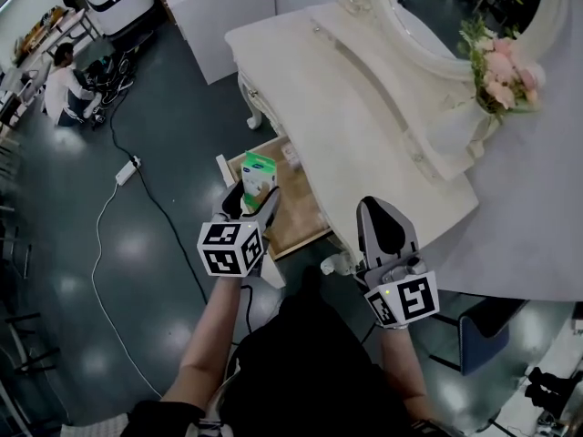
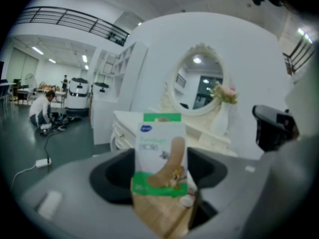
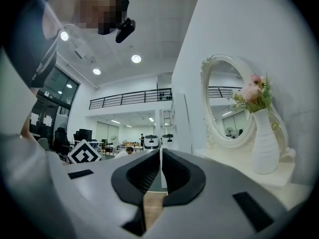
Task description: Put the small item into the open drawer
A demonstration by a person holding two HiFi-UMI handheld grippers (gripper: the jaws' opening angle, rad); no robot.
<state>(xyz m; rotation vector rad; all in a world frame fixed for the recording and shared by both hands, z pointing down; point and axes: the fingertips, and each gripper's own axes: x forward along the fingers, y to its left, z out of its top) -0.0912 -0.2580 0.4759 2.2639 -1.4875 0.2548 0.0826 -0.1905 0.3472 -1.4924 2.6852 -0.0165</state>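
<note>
Packet [image 2: 160, 153] print blurred, unreadable; drawer [image 1: 306, 217] partly hidden behind left claw [image 1: 250, 196]

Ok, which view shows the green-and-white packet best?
The left gripper view: the packet fills the centre, printed front facing the camera, clamped in the left gripper. The head view shows it small, from above, over the open drawer. The right gripper view does not show it.

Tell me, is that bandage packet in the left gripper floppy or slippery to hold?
Probably light: the bandage packet looks thin and flat. It seems fairly stiff, since its top stands above the left gripper's jaws without drooping. Its smooth printed face may be slippery, so it could slide if the grip loosens.
</note>
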